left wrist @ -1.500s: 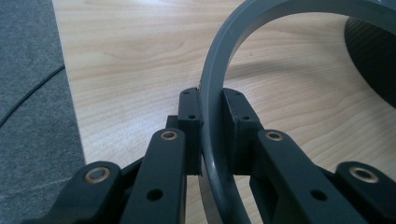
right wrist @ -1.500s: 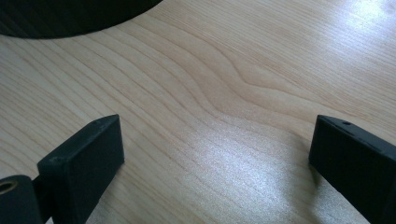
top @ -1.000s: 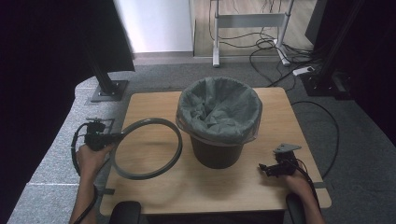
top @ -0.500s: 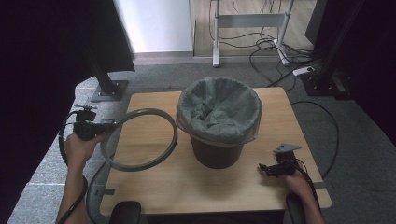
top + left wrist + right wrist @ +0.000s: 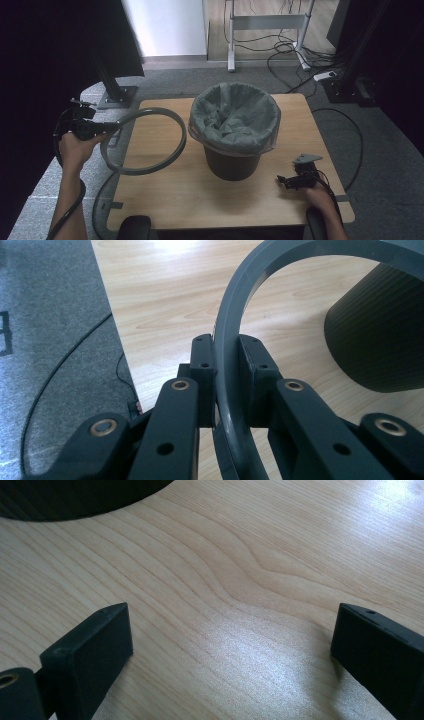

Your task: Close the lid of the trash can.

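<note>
A dark bin point(image 5: 232, 162) with a grey bag liner point(image 5: 235, 117) stands in the middle of the wooden table point(image 5: 165, 200). My left gripper point(image 5: 109, 128) is shut on the rim of a large grey ring point(image 5: 183, 137), which hangs tilted over the table's left part, beside the bin. In the left gripper view the ring point(image 5: 235, 315) runs upright between the pads of the left gripper point(image 5: 227, 347), with the bin point(image 5: 380, 340) at the right. My right gripper point(image 5: 283, 181) lies at the front right of the table. In its own view the right gripper point(image 5: 230, 635) is open and holds nothing.
Grey carpet point(image 5: 55, 200) surrounds the table. A dark stand base point(image 5: 117, 95) sits on the floor behind the left hand. Cables point(image 5: 285, 55) and a power strip point(image 5: 325, 76) lie at the back right. A black cable point(image 5: 357, 145) loops off the table's right side.
My left hand has carried the ring to the left and farther back, so the gripper now sits beyond the table's left edge. The right gripper has stayed in place.
</note>
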A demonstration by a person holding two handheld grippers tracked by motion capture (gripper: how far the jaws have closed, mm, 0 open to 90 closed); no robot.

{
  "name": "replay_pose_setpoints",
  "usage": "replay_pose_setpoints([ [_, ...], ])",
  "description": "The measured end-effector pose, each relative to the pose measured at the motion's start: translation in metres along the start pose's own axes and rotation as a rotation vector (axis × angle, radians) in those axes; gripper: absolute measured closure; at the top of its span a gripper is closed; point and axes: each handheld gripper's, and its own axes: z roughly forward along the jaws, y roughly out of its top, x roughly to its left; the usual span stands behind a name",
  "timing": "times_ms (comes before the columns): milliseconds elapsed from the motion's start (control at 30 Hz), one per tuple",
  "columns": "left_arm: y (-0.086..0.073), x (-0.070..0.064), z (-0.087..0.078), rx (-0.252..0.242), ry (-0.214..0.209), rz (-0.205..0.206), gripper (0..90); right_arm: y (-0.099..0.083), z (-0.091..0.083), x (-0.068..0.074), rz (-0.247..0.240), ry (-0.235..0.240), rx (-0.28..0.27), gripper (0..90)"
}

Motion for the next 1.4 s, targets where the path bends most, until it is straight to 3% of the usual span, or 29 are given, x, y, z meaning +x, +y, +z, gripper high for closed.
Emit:
replay_pose_setpoints([
  [500,0.025,-0.006,-0.028,-0.057,-0.014,-0.022,78.3,0.000,0.000,0.000,0.003,0.000,-0.001,3.0],
  [733,0.040,-0.017,-0.034,-0.077,-0.030,-0.012,78.3,0.000,0.000,0.000,0.003,0.000,-0.001,3.1],
  [1033,0.066,-0.046,-0.026,-0.092,-0.062,0.026,78.2,0.000,0.000,0.000,0.003,0.001,-0.003,3.0],
  [1400,0.093,-0.088,0.003,-0.097,-0.116,0.090,78.2,0.000,0.000,0.000,0.003,0.001,-0.003,3.1],
])
